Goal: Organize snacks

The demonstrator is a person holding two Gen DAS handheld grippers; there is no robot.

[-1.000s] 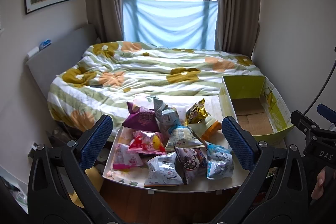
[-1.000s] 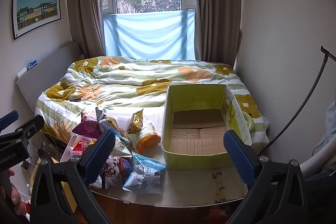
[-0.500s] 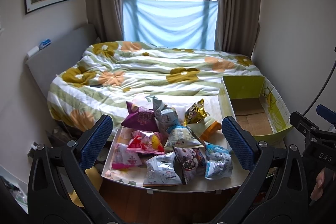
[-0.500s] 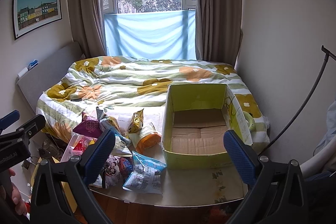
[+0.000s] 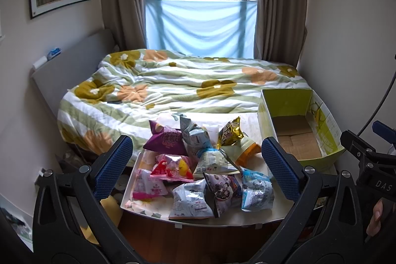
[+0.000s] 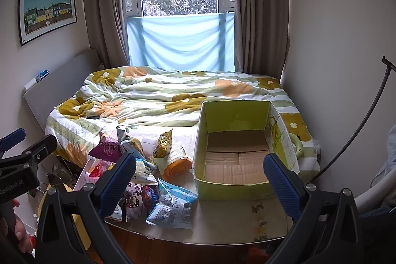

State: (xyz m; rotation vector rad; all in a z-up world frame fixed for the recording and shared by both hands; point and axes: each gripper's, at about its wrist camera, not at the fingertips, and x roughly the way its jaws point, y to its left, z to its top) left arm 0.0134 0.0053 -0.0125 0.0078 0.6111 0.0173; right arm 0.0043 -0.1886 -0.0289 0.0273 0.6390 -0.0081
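Note:
Several snack bags lie heaped on a white table (image 5: 247,220) at the foot of the bed: a purple bag (image 5: 166,140), a gold bag (image 5: 230,131), a pink and yellow bag (image 5: 173,165), a light blue bag (image 5: 256,192) (image 6: 173,204). An empty green cardboard box (image 6: 235,152) (image 5: 297,130) stands to their right. My left gripper (image 5: 195,165) hovers open in front of the pile, nothing between its blue pads. In front of the box my right gripper (image 6: 198,180) is open too and holds nothing.
Behind the table is a bed with a flowered quilt (image 5: 185,88), then a window with curtains. Walls close in left and right. A black cable (image 6: 361,125) runs down the right wall. A hand (image 5: 373,217) holds the other gripper's handle at the frame edge.
Almost nothing: the views shift very slightly, and both grippers stay open and empty. The snacks and the box have not moved.

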